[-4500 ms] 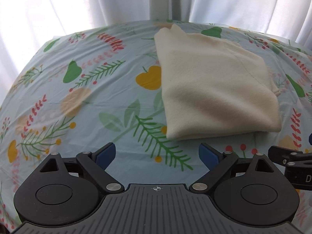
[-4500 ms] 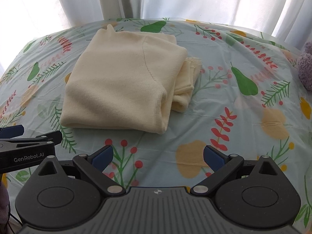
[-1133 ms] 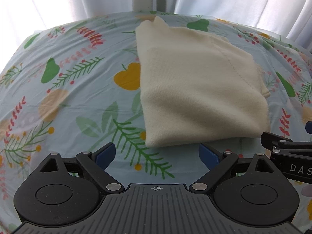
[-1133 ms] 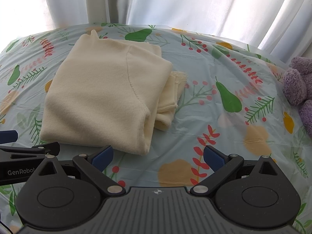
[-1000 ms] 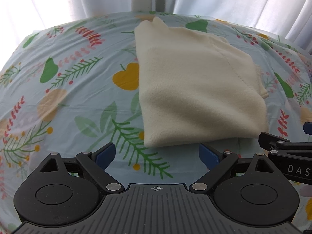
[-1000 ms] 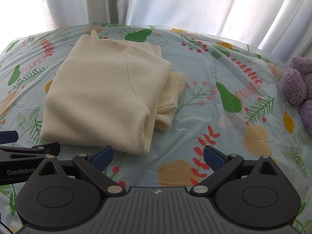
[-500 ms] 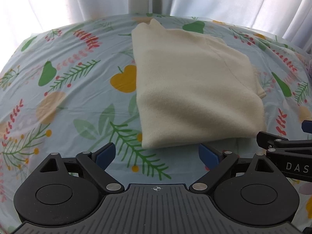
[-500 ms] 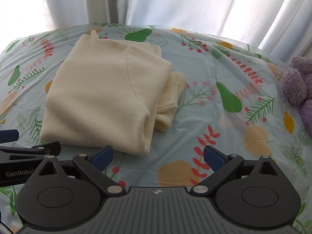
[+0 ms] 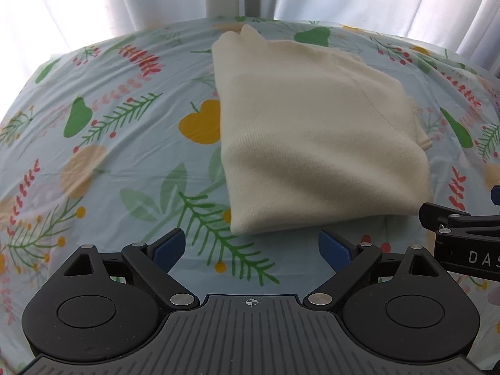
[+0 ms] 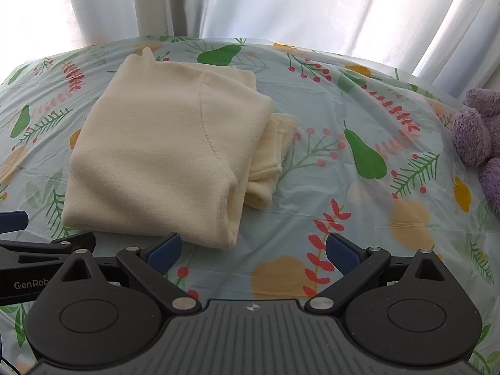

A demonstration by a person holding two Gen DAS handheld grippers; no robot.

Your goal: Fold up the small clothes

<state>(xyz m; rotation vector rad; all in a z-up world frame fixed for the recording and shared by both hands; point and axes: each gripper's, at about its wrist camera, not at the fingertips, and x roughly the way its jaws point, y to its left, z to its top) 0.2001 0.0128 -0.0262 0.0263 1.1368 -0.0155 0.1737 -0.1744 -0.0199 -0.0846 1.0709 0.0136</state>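
A cream knit garment [image 9: 315, 134] lies folded into a thick rectangle on the fruit-and-leaf printed tablecloth [image 9: 109, 143]. In the right wrist view the same garment [image 10: 168, 159] shows a folded sleeve layer sticking out at its right side. My left gripper [image 9: 251, 248] is open just in front of the garment's near edge, nothing between its blue pads. My right gripper [image 10: 253, 250] is open too, near the garment's front right corner, holding nothing. Each gripper's black finger shows at the edge of the other's view.
A purple plush toy [image 10: 481, 137] sits at the table's right edge. White curtains [image 10: 281, 3] hang behind the table. Bare cloth lies left of the garment [image 9: 93, 156] and to its right [image 10: 375, 187].
Both grippers have stayed open. The left view has crept slightly closer and to the left, so the garment sits a little lower and more to the right. The garment itself has not moved.
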